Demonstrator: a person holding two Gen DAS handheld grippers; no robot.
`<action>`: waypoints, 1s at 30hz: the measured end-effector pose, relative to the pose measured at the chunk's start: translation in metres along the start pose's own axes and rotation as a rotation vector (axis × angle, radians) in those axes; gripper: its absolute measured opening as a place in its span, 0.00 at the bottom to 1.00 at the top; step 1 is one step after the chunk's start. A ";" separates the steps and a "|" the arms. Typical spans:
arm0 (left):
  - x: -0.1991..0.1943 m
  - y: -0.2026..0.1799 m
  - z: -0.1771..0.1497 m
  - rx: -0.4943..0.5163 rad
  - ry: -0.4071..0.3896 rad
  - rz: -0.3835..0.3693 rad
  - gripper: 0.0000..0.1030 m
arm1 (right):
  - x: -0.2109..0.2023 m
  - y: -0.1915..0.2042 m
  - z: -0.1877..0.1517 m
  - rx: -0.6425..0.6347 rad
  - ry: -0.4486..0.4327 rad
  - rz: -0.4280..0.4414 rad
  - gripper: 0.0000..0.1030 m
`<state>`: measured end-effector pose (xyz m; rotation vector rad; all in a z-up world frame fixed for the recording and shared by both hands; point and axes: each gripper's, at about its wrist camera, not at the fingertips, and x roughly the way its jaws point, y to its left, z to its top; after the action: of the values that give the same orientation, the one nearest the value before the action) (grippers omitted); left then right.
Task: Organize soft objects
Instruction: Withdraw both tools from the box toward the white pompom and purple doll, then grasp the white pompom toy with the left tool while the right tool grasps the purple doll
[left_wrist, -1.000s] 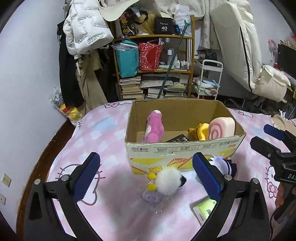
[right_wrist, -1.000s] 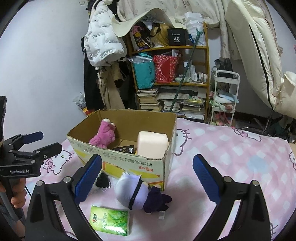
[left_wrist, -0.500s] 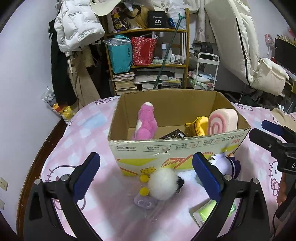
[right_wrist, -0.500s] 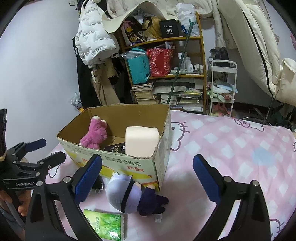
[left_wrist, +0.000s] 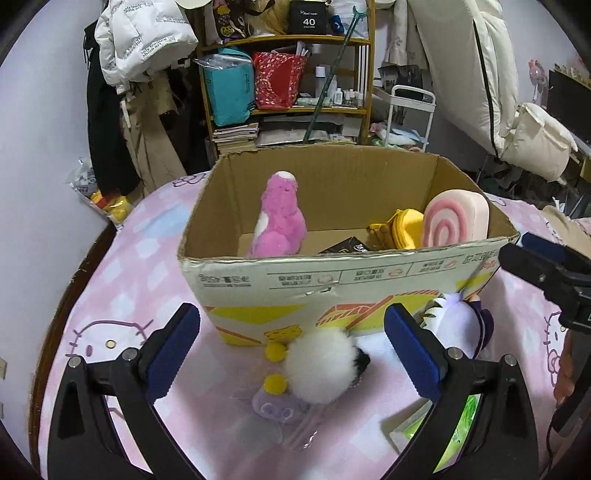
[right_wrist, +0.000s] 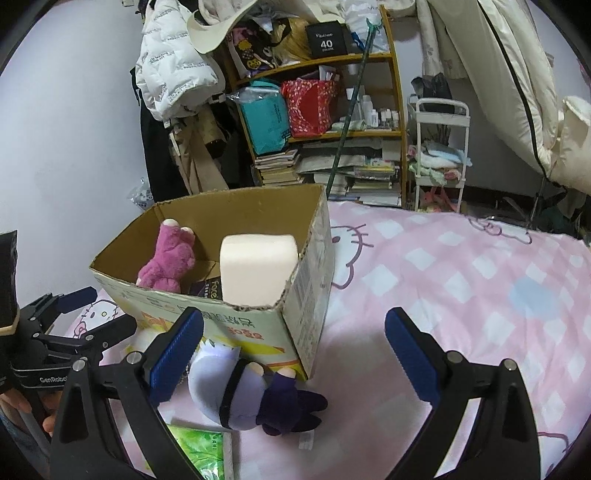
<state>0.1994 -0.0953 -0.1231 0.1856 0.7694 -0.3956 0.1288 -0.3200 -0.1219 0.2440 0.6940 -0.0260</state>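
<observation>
A cardboard box (left_wrist: 332, 280) stands on the pink bed and holds a pink plush (left_wrist: 280, 221), a pink swirl roll cushion (left_wrist: 454, 221) and a yellow toy (left_wrist: 402, 229). In front of it lie a white fluffy pompom toy (left_wrist: 321, 365) and a white-haired doll in purple (left_wrist: 458, 325). My left gripper (left_wrist: 291, 350) is open, its jaws either side of the pompom toy. My right gripper (right_wrist: 293, 350) is open, above the doll (right_wrist: 243, 395) by the box corner (right_wrist: 306, 295).
A green packet (right_wrist: 199, 454) lies on the pink bedspread (right_wrist: 461, 295) near the doll. A lilac pouch (left_wrist: 277, 406) lies under the pompom. A cluttered shelf (left_wrist: 288, 74), hanging coats and a white trolley (right_wrist: 439, 155) stand behind the bed.
Both grippers have moved closer to the box and lower. The left one now brackets the pompom toy; the right has shifted left toward the doll. Both stay open.
</observation>
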 end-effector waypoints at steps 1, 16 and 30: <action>0.002 -0.001 -0.001 0.005 0.002 -0.004 0.96 | 0.002 -0.001 -0.001 0.009 0.007 0.008 1.00; 0.020 -0.011 -0.012 0.042 0.056 -0.016 0.96 | 0.026 0.004 -0.012 0.022 0.093 0.063 1.00; 0.037 -0.018 -0.020 0.073 0.110 0.002 0.96 | 0.042 0.015 -0.024 0.006 0.178 0.106 1.00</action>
<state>0.2031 -0.1161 -0.1642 0.2783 0.8639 -0.4142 0.1476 -0.2977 -0.1631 0.2908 0.8573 0.0963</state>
